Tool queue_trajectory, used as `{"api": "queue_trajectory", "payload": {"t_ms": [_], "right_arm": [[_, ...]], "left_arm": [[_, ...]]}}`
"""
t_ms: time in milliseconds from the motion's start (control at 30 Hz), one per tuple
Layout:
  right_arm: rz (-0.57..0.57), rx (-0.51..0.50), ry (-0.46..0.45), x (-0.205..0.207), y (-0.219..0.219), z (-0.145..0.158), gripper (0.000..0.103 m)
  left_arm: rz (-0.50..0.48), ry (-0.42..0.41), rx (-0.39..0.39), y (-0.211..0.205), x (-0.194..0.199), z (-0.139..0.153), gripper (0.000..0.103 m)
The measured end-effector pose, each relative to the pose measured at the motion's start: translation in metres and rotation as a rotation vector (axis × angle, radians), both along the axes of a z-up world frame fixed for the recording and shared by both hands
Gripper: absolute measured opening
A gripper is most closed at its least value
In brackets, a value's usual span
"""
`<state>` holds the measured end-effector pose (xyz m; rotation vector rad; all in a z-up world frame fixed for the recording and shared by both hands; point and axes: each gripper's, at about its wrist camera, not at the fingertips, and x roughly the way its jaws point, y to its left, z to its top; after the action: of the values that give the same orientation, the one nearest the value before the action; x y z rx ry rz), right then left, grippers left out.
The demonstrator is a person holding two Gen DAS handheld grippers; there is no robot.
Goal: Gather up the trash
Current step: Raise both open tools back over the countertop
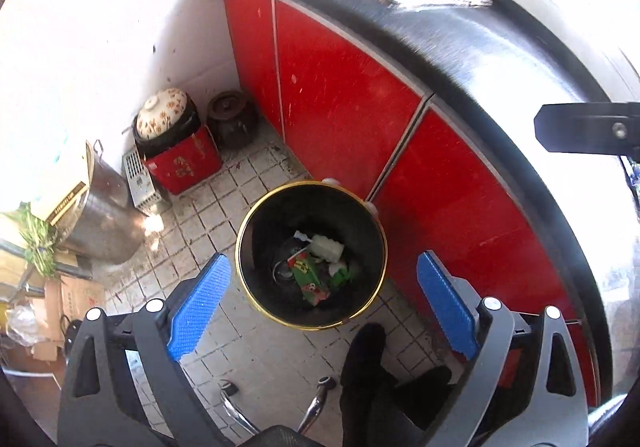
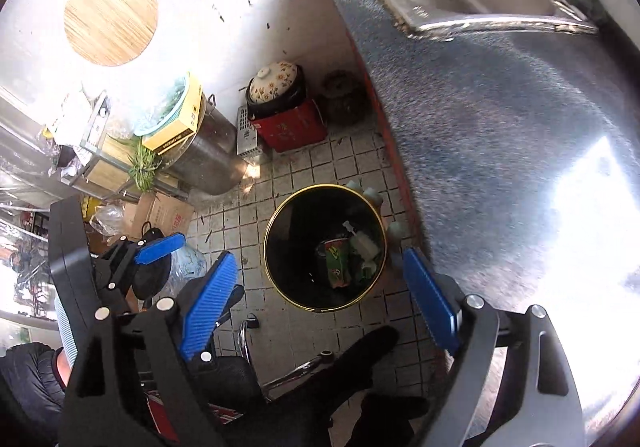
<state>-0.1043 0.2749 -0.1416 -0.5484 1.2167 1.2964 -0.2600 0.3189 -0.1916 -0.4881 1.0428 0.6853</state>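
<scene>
One bin (image 1: 312, 253) on the floor, trash (image 1: 316, 267) inside.
Two grippers, left (image 1: 320, 311) and right (image 2: 320, 303), fingers open and empty, above it.

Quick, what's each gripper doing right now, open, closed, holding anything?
Left gripper: open, holding nothing, above the trash bin.
Right gripper: open, holding nothing.

Hard daylight floods both views. The white wall (image 1: 100, 47) is blown out to pure white, and the steel counter (image 2: 520, 167) throws a burnt-out glare patch at lower right. The inside of the trash bin (image 1: 312, 247) sits in deep shadow. Fisheye bending curves the counter edge, and black vignetting rings the corners, where detail smears softly.
</scene>
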Motion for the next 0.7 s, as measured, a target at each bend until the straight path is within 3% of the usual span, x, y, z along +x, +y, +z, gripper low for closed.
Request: {"api": "queue_trajectory", "payload": {"t_ms": [167,300,533,700], "right_arm": [[-0.162,0.077,-0.082,0.043,-0.076,0.059,0.085],[-0.362,0.111,-0.158,0.086,-0.16,0.094,0.085],[-0.761,0.112,-0.251,0.148,-0.334,0.126,0.085],[-0.997,0.099,-0.285,0.159,-0.45,0.134,0.085]], "left_arm": [[-0.106,-0.045,0.039,-0.031,0.042,0.048,0.092],[-0.268,-0.106,0.037,-0.073,0.099,0.079,0.092],[-0.651,-0.192,0.054,-0.196,0.211,0.116,0.092],[-0.883,-0.227,0.058,-0.282,0.25,0.129,0.092]]}}
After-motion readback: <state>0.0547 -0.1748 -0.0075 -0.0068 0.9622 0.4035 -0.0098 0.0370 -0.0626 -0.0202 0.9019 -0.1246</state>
